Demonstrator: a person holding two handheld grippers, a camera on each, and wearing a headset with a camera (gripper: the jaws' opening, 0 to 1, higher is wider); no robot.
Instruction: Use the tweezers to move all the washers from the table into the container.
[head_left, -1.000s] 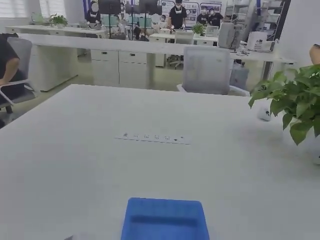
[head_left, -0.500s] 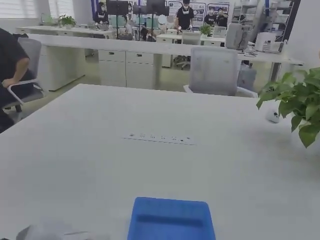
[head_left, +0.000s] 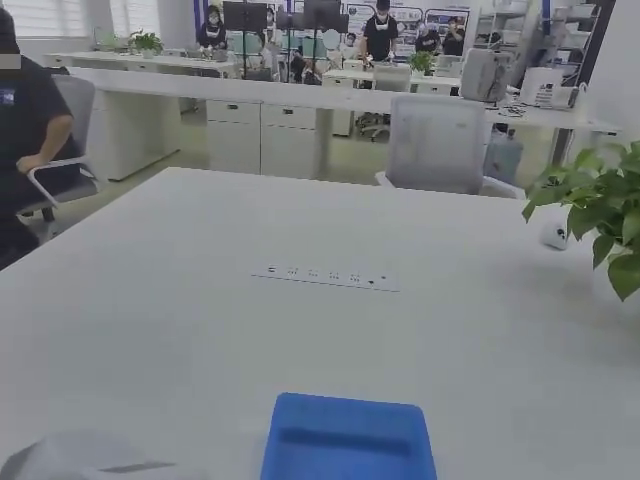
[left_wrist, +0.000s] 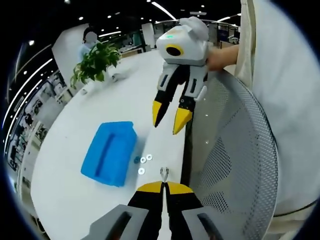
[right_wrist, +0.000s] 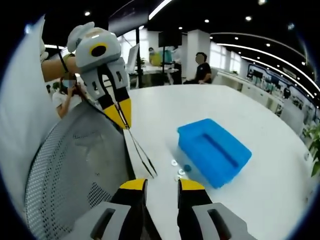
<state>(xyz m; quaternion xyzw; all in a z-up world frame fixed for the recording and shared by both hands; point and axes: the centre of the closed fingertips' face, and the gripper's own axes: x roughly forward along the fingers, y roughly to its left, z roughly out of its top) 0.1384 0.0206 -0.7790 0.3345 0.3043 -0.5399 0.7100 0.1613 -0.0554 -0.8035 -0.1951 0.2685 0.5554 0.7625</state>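
Observation:
The blue container (head_left: 348, 438) sits at the table's near edge. Several small washers (left_wrist: 143, 161) lie on the table beside the blue container (left_wrist: 109, 152), between it and the table edge. My left gripper (left_wrist: 164, 187) is shut on thin metal tweezers (left_wrist: 163, 173), whose tips point towards the washers. In the right gripper view the left gripper (right_wrist: 122, 114) holds the tweezers (right_wrist: 140, 152) slanting down near the washers (right_wrist: 177, 170) and the container (right_wrist: 214, 150). My right gripper (right_wrist: 162, 184) stands open with nothing in it, and hovers as the right gripper (left_wrist: 170, 117) above the table edge.
A grey mesh chair back (left_wrist: 235, 160) stands against the table's near edge. A power strip (head_left: 325, 277) is set in the table's middle. A leafy plant (head_left: 600, 205) stands at the right edge. A blurred grey shape (head_left: 80, 460) lies at the bottom left.
The head camera has swung a little, so the scene sits further right. A blurred grey shape has come into the bottom left of the head view.

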